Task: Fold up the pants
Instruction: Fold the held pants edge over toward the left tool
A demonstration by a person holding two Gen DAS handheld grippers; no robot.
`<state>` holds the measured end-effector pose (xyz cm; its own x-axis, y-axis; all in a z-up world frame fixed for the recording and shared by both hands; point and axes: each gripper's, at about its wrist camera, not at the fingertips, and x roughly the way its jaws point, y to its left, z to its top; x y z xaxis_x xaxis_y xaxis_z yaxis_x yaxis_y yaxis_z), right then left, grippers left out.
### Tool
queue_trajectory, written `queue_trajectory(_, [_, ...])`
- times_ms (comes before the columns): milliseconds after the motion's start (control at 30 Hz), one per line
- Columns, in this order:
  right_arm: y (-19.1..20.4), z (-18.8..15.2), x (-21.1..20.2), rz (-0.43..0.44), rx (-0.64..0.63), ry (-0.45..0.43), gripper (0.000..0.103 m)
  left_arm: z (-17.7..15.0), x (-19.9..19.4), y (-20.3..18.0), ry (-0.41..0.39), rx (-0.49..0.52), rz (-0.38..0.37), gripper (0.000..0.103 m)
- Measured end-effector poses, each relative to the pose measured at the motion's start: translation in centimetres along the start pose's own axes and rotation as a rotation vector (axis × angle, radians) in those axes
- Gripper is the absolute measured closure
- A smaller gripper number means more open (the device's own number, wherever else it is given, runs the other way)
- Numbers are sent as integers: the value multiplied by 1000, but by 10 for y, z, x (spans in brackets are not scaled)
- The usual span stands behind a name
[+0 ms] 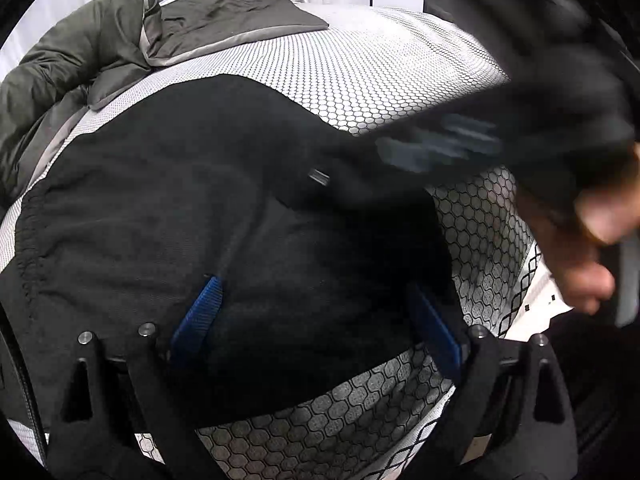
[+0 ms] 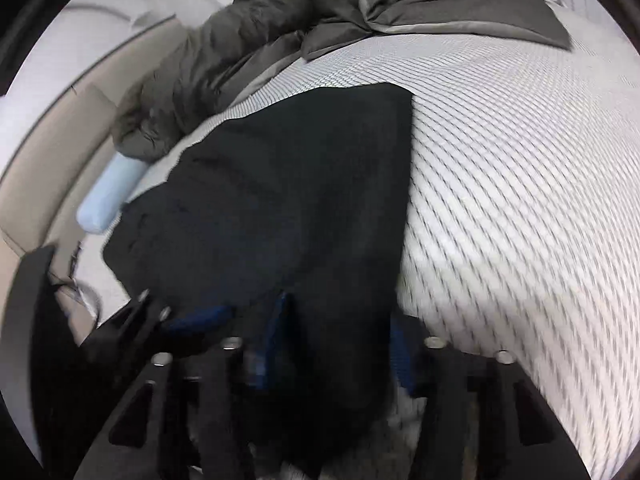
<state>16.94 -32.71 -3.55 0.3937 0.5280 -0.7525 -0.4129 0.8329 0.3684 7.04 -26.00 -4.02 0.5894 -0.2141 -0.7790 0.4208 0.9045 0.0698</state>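
Black pants [image 1: 180, 200] on mattress; left hand-held gripper [image 1: 316, 312] spread wide above them; right hand-held gripper [image 2: 336, 344] part-open, grip unclear.

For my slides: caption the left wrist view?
Open left gripper over black pants on a honeycomb-patterned mattress.

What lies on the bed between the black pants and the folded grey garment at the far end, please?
Only bare honeycomb-patterned mattress separates the black pants from the grey garment; both wrist views show it.
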Motion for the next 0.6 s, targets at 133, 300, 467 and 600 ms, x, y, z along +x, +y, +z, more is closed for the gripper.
queue_trajectory(133, [-11, 44, 28, 2, 5, 23, 74, 5, 10, 11, 18, -5, -27, 10])
queue_trajectory(300, [-28, 112, 72, 18, 32, 26, 79, 11, 16, 18, 23, -1, -45, 9])
queue_trajectory(467, [-42, 172, 106, -37, 35, 10, 82, 9, 16, 19, 7, 25, -60, 5])
queue_trajectory(600, [-37, 186, 104, -69, 22, 9, 74, 6, 3, 25, -47, 31, -115, 4])
